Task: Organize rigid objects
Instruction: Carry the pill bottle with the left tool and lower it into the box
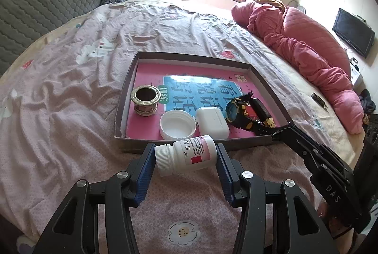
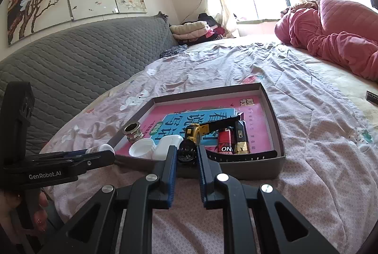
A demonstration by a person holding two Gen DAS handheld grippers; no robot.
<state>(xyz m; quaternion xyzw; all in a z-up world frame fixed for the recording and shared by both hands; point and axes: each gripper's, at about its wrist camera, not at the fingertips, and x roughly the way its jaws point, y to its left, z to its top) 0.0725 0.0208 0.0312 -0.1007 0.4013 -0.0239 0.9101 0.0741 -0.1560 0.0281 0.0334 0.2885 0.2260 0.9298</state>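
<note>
A white pill bottle [image 1: 189, 154] with a red-and-white label lies crosswise between the blue pads of my left gripper [image 1: 186, 152], which is shut on it just in front of the shallow brown box [image 1: 132, 69]. In the box, on a pink book, sit a metal ring fitting [image 1: 144, 100], a white cap [image 1: 177, 127], a white earbud case [image 1: 212, 121], a black-and-yellow watch [image 1: 236, 112] and two lighters [image 2: 225, 140]. My right gripper [image 2: 186, 151] is shut and holds nothing. It hovers at the box's near wall with the watch [image 2: 189, 147] behind its tips. From the left wrist it shows as the right gripper [image 1: 280, 133] by the box's near right corner.
The box rests on a rumpled pink bedsheet [image 1: 70, 100]. A pink quilt [image 1: 307, 48] is heaped along the right side, with a small dark object [image 1: 319, 98] below it. A grey padded headboard [image 2: 82, 65] runs along the left. A hand [image 2: 40, 213] holds the left gripper.
</note>
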